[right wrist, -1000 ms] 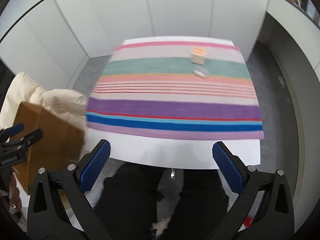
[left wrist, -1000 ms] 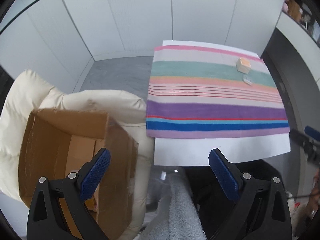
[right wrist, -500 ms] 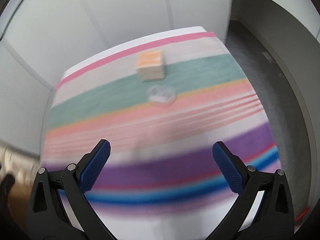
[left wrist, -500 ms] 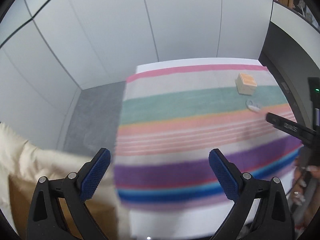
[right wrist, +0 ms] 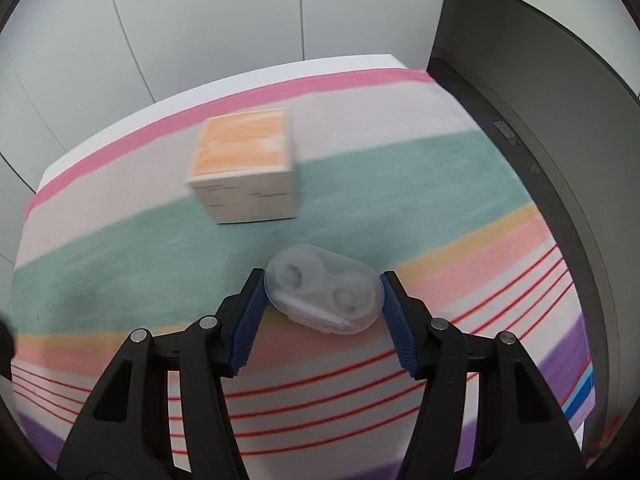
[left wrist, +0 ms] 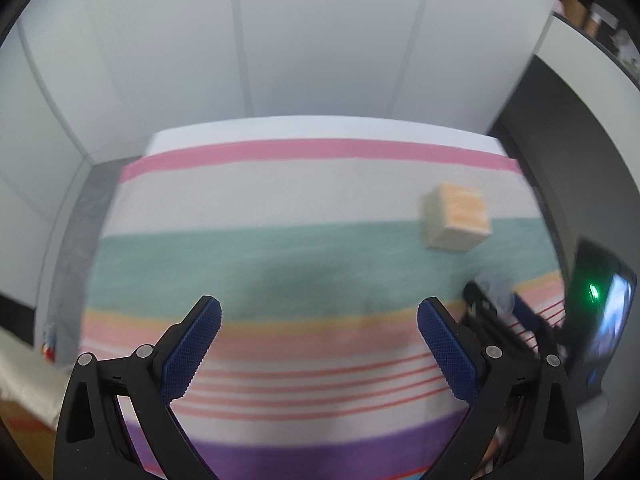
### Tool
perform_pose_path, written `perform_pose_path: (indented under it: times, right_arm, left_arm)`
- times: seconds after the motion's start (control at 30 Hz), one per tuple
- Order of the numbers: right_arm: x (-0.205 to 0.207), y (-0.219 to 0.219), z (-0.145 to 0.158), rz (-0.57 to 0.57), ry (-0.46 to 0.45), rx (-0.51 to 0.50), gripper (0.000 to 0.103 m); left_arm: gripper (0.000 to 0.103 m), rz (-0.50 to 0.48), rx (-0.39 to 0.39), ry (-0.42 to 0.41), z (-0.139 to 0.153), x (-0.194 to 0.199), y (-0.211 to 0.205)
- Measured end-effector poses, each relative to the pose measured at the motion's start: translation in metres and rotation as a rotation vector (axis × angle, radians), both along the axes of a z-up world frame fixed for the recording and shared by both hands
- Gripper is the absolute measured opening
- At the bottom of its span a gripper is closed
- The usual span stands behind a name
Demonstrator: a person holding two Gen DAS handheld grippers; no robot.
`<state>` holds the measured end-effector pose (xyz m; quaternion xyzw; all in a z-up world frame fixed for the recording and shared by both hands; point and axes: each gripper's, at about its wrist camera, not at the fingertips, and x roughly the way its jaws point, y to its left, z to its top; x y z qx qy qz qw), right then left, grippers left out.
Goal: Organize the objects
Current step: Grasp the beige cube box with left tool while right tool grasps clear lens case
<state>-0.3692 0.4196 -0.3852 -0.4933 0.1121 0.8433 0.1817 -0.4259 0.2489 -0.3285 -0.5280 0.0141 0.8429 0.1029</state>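
Your right tongs (right wrist: 322, 296) are closing around the clear case (right wrist: 324, 294); left tongs (left wrist: 318, 344) stand apart, empty. The orange box (right wrist: 244, 170), frame centre, awaits sorting.

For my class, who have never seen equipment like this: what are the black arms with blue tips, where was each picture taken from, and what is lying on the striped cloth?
There is no robot here. A person holds a hand tool in each hand, each with two black fingers tipped by blue pads. A wide-angle camera on each tool looks along its fingers, giving one picture per hand.

The left gripper is open over the striped cloth, with nothing between its pads. The right gripper is closing, its pads at either end of a clear plastic case with two round wells. Whether they press on it yet is hard to tell.

Beyond the case, an orange-topped box stands on the cloth.
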Motion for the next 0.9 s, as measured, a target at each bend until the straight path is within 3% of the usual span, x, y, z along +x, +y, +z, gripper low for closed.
perform_pose_path:
  times: [0.2, 0.4, 0.5, 0.57, 0.63, 0.9]
  right_arm:
    - [0.023, 0.051, -0.009, 0.015, 0.012, 0.021, 0.06]
    - [0.038, 0.062, -0.016, 0.052, 0.017, 0.036, 0.06]
    - [0.05, 0.063, -0.012, 0.057, 0.019, 0.038, 0.06]
    - [0.055, 0.068, -0.006, 0.058, 0.015, 0.036, 0.06]
    - [0.054, 0.068, -0.006, 0.066, -0.003, 0.038, 0.059]
    - [0.05, 0.071, 0.012, 0.104, -0.021, 0.064, 0.059]
  left_arm:
    - [0.099, -0.039, 0.102, -0.027, -0.018, -0.031, 0.064]
    - [0.099, -0.022, 0.078, -0.053, -0.027, -0.055, 0.112]
    - [0.098, -0.013, 0.012, -0.13, -0.05, -0.07, 0.127]
    - [0.079, 0.043, -0.032, -0.18, -0.071, -0.079, 0.127]
    - [0.051, 0.05, -0.05, -0.117, -0.064, -0.078, 0.13]
    - [0.051, 0.018, -0.082, -0.057, -0.028, -0.067, 0.123]
